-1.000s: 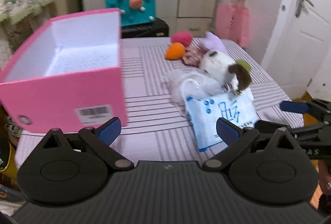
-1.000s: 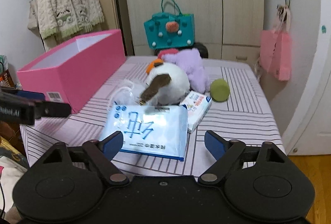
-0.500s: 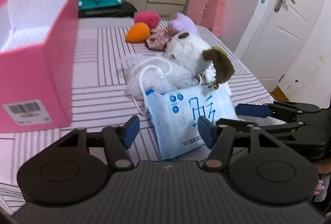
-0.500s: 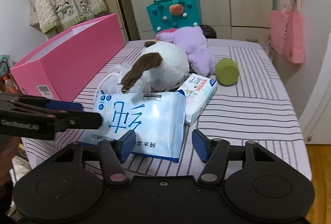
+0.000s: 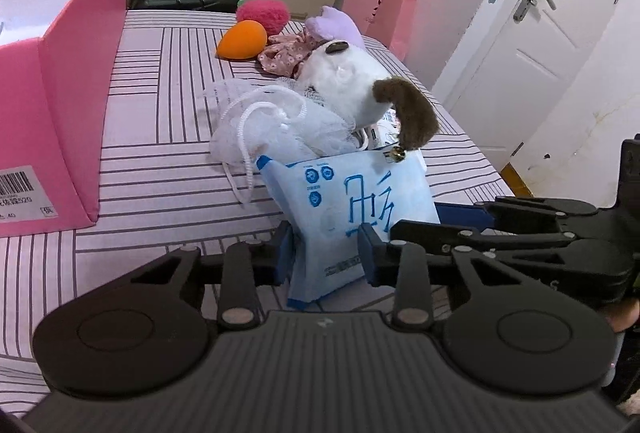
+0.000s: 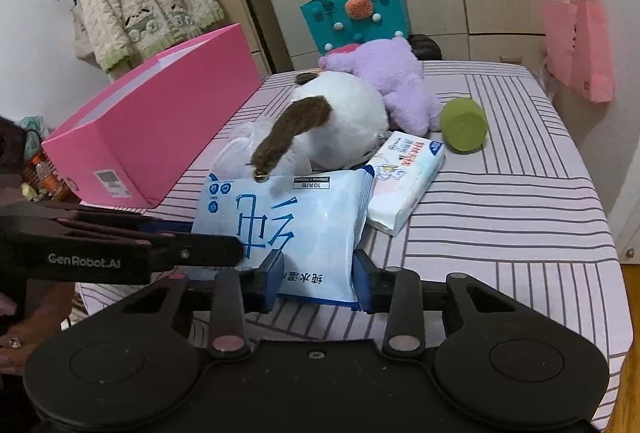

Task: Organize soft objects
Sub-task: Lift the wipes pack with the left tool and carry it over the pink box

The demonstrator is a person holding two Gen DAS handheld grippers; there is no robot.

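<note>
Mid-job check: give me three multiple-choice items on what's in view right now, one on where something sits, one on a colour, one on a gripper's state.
1. Where does the small tissue pack lie?
A. inside the pink box
B. on the table beside the blue wipes pack
C. on the floor

2. What colour is the ball beside the purple plush?
A. green
B. black
C. yellow

3. What is the left gripper doing?
A. open over the pink box
B. gripping the white plush
C. closed on the blue wipes pack

Answers: 1 B, it lies against that pack's edge; 2 A, plainly olive green; 3 C, both pads press the pack's sides.
</note>
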